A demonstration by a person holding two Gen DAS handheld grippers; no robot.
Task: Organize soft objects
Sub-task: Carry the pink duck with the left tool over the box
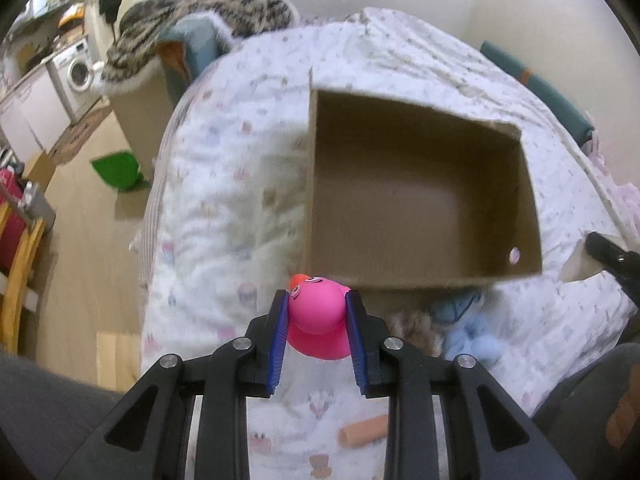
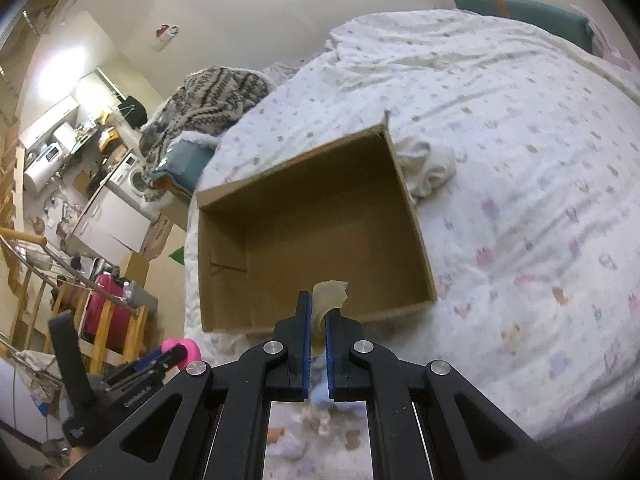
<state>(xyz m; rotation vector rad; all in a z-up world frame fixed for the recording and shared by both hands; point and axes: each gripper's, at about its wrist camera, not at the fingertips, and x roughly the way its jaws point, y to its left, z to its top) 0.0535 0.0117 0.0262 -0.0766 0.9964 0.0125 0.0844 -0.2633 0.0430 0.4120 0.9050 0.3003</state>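
Left gripper [image 1: 316,308] clamped a smooth pink rubber duck [image 1: 316,320]; right gripper [image 2: 318,326] pinched a thin cream curled piece [image 2: 328,300] near the open brown cardboard box [image 2: 224,200].

Left gripper [image 1: 316,312] clamps pink duck [image 1: 316,316] before box [image 1: 420,184].

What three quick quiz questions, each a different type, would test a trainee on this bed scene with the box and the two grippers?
1. True or false: the cardboard box on the bed already holds a toy.
2. What does the left gripper hold: A, pink rubber duck; B, a green ball; C, nothing?
3. Fill in: the right gripper has its jaws shut on a thin cream-coloured ____.

Key: 1 false, the box looks empty; 2 A; 3 piece, seemingly soft and curled, exact kind unclear.
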